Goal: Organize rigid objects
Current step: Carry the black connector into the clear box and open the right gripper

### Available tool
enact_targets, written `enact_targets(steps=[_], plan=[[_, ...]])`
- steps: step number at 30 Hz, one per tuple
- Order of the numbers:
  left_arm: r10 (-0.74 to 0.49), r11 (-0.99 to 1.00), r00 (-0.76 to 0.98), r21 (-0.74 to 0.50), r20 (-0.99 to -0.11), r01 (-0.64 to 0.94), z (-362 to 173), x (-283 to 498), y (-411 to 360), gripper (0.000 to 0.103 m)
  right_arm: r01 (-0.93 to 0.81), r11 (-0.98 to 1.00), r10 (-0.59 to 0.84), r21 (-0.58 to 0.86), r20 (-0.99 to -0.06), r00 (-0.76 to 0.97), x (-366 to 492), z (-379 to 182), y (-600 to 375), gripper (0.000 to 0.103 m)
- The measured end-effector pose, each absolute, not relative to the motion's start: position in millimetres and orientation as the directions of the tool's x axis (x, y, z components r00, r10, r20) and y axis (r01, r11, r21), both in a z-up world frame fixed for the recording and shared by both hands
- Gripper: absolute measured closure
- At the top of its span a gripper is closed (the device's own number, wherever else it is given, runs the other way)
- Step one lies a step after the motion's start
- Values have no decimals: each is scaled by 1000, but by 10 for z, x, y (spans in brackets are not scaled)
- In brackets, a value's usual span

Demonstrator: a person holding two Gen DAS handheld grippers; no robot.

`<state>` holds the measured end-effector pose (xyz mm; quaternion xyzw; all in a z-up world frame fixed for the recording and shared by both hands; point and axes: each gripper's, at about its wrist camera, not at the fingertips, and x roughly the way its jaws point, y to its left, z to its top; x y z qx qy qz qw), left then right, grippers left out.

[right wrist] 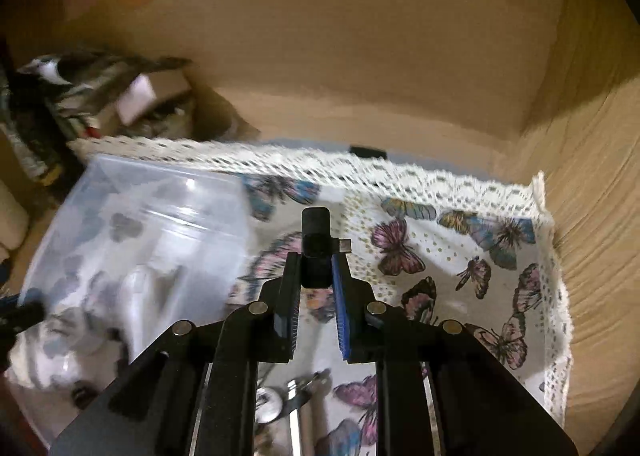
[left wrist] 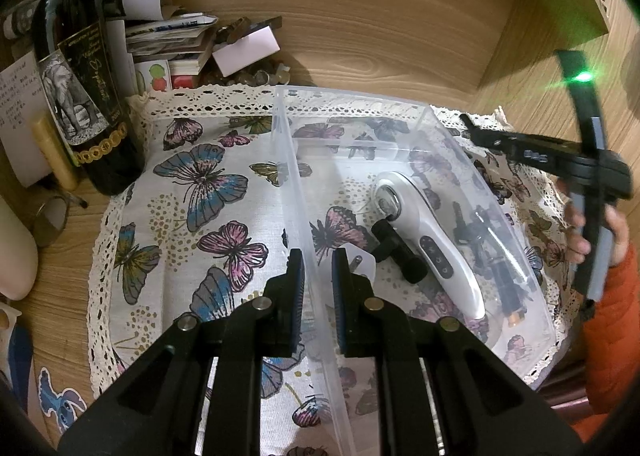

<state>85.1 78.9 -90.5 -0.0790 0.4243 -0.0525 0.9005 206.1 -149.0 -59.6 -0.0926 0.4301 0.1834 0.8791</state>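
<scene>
The left gripper (left wrist: 317, 268) points steeply down at the clear plastic bin (left wrist: 500, 223), its jaws clamped on the bin's near left wall, one blue pad on each side of it. The right gripper (right wrist: 316, 268) hangs to the right of the bin, tilted downward, jaws closed on a small black adapter (right wrist: 315, 244). In the left wrist view a hand (left wrist: 592, 232) in an orange sleeve (left wrist: 612, 336) grips that gripper's handle beyond the bin's right wall.

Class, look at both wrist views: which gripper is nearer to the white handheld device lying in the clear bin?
Left. The left gripper is clamped on the clear bin's wall, beside the white handheld device. The right gripper is raised beyond the bin's far side, holding a small black adapter.
</scene>
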Motion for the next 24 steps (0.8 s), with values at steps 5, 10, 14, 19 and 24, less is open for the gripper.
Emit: enact_targets(steps=[5, 10, 14, 19, 24], plan=[[-139, 987, 639, -160, -757, 25, -905, 846, 763, 91, -453, 891, 287, -19, -751, 595, 1858, -363, -1381, 89], [-132, 987, 639, -158, -758, 16, -906, 845, 753, 91, -495, 869, 330, -11, -732, 596, 1673, -283, -1285, 89], [-127, 988, 640, -156, -758, 12, -907, 837, 744, 91, -533, 846, 358, -8, -733, 579, 1583, -311, -1147, 89], [-123, 988, 642, -152, -757, 9, -906, 829, 728, 91, -583, 813, 388, -2, -744, 544, 1441, -357, -989, 89], [-126, 988, 641, -157, -757, 10, -908, 825, 724, 91, -634, 773, 420, 23, -768, 483, 1330, -472, -848, 89]])
